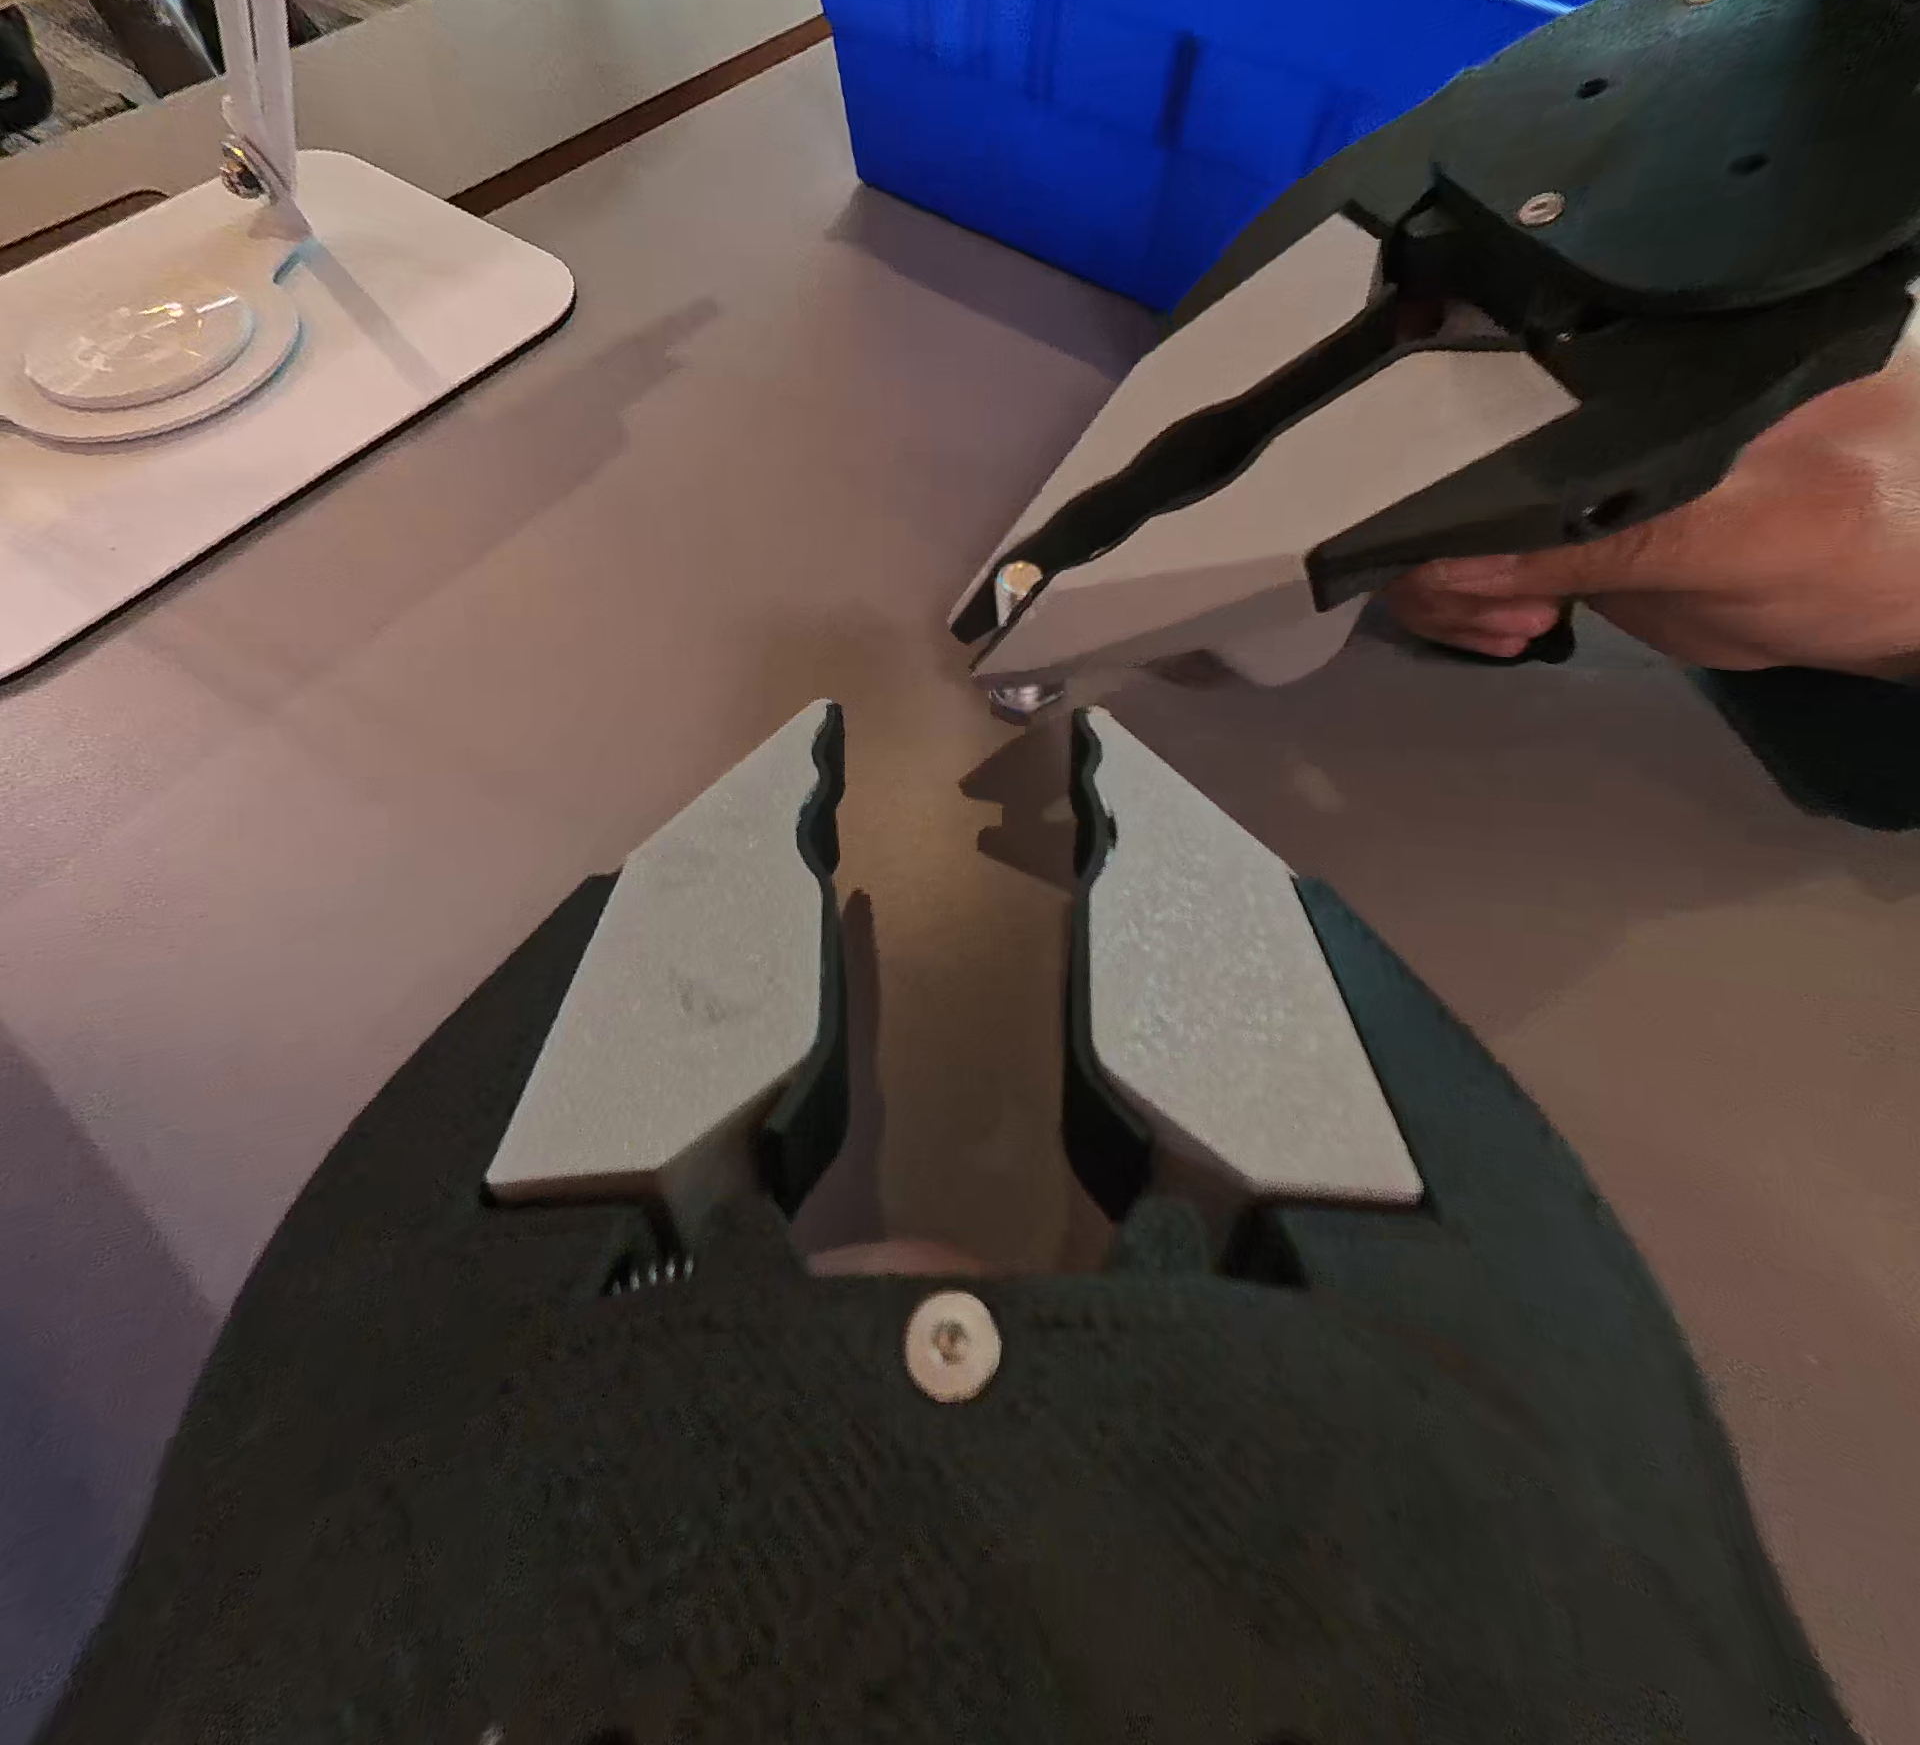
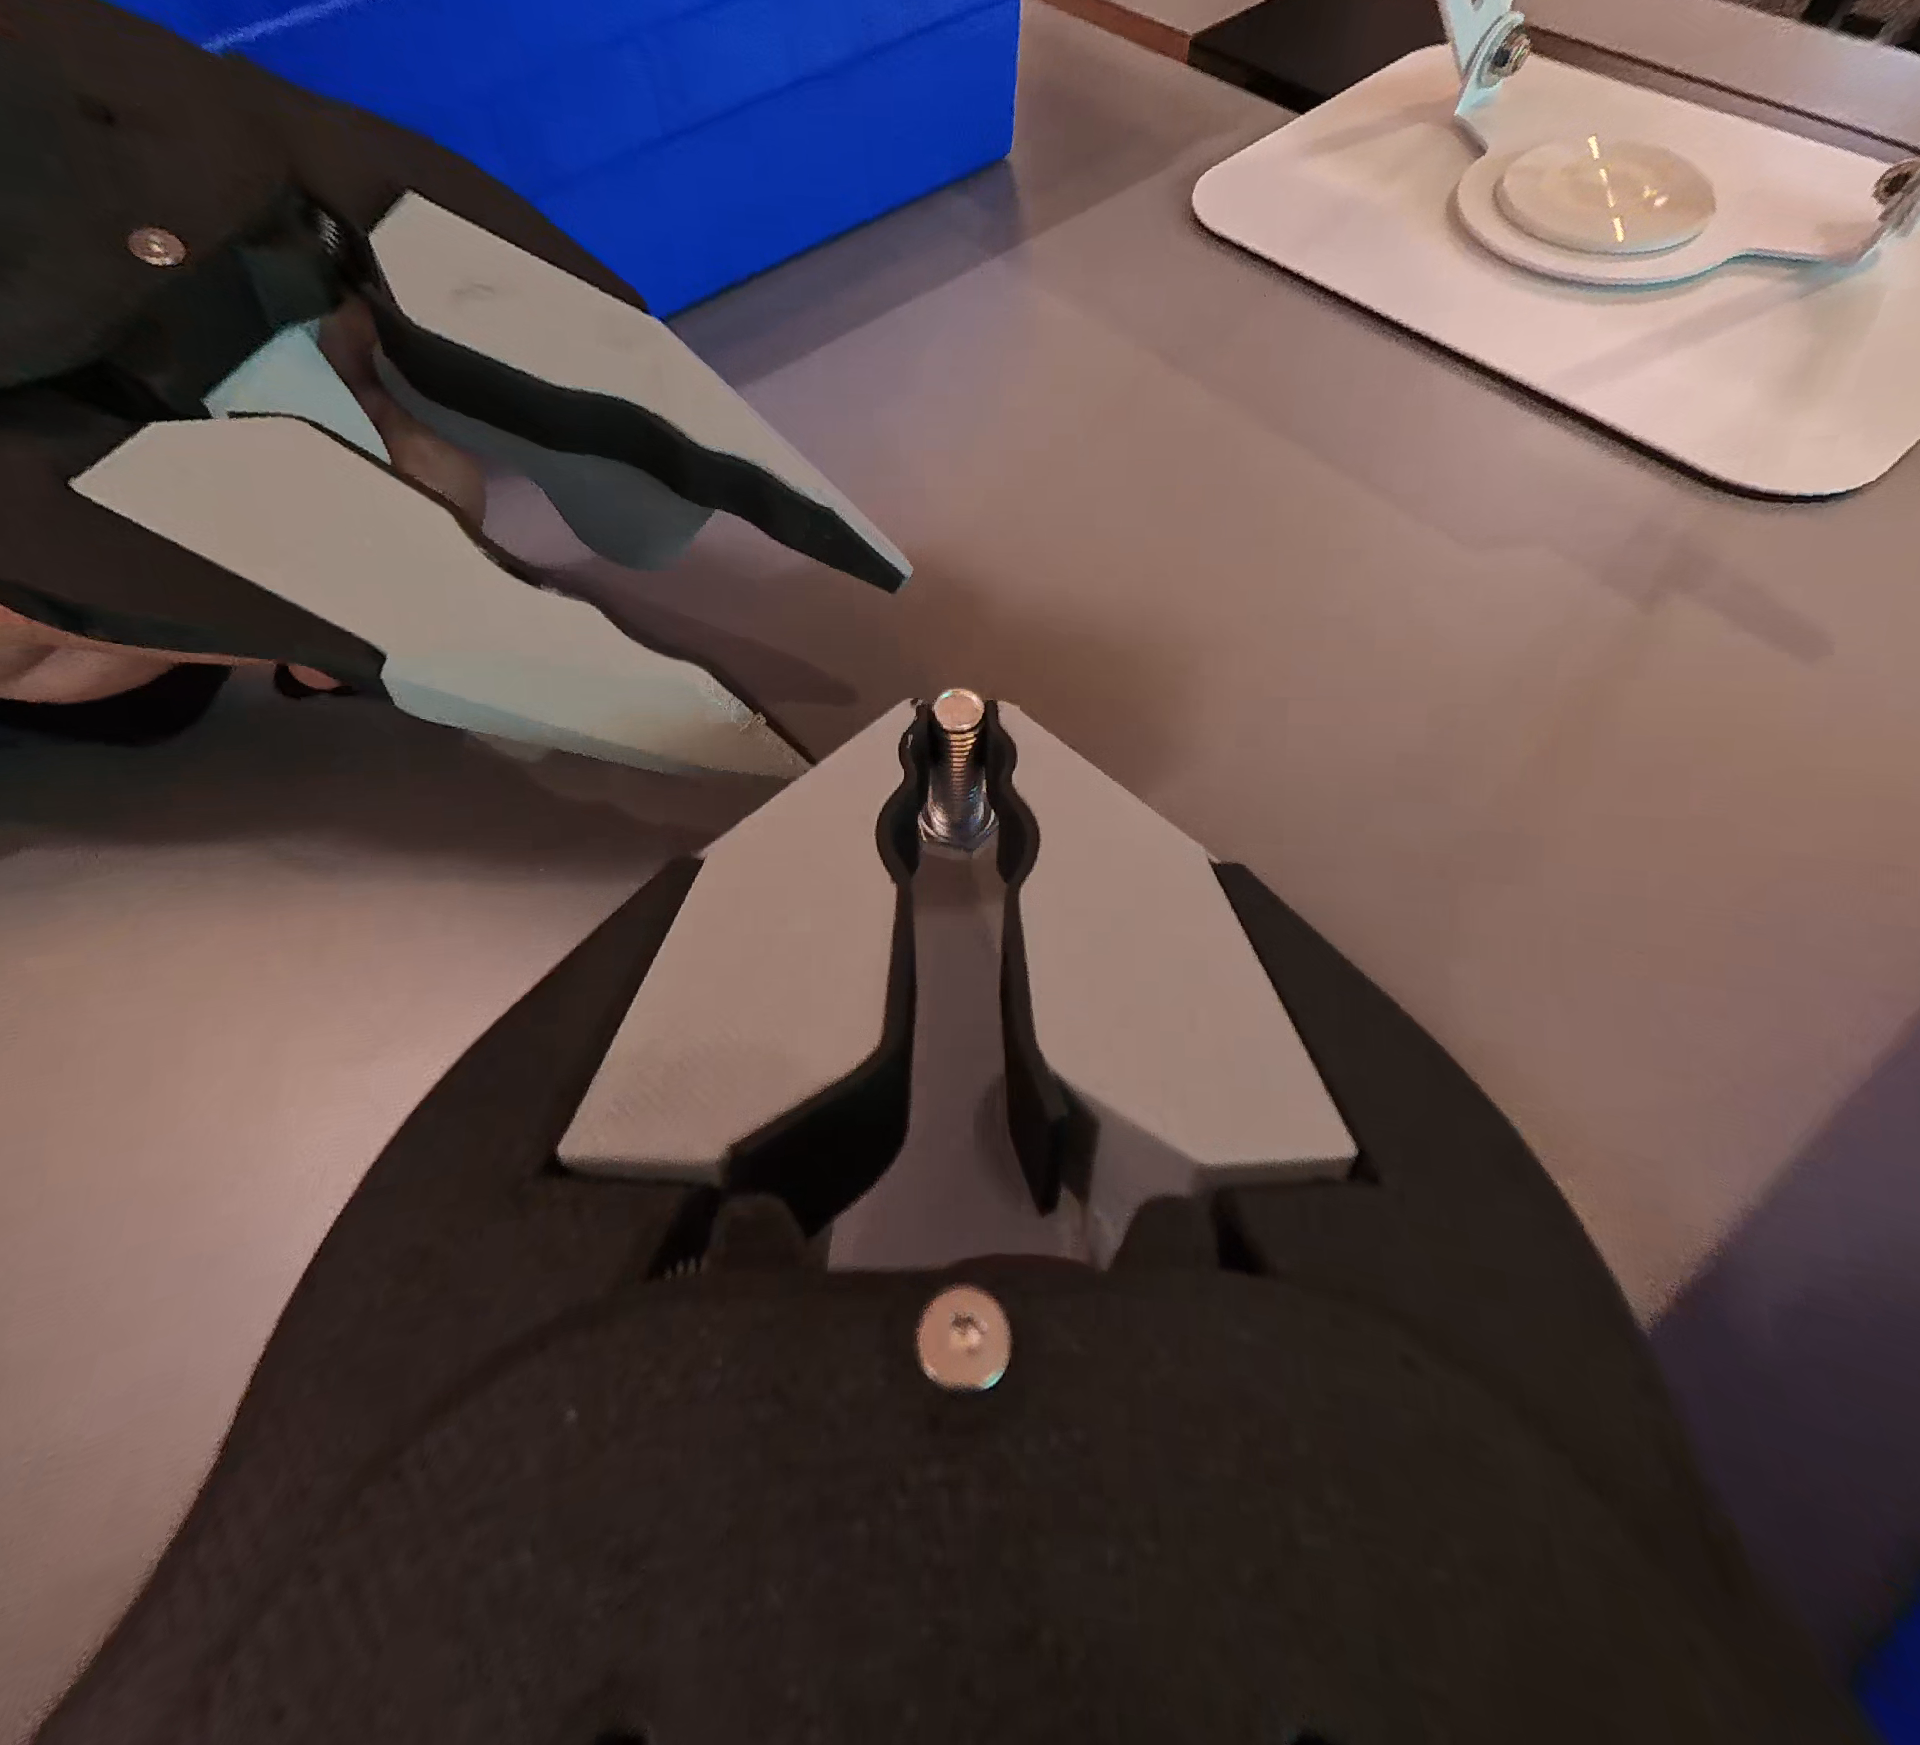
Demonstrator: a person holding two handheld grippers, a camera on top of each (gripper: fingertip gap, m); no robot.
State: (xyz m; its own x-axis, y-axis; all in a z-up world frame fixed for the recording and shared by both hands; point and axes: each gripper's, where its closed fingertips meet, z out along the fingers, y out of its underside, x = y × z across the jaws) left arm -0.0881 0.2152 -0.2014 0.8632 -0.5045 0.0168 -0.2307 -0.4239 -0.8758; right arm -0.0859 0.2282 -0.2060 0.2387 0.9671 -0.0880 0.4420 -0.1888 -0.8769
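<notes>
A hex bolt (image 2: 958,786) is held clamped near the tips of the right gripper (image 2: 957,739), head just above the grey desk (image 2: 1351,760); the left gripper (image 1: 956,739) is held apart and empty just beside it, near a blue bin (image 1: 1091,85).

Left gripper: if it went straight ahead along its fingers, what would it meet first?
Probably the bolt held upright at the tip of the right gripper, just beyond the open left gripper. Height is unclear, so it might strike the right fingers first.
</notes>
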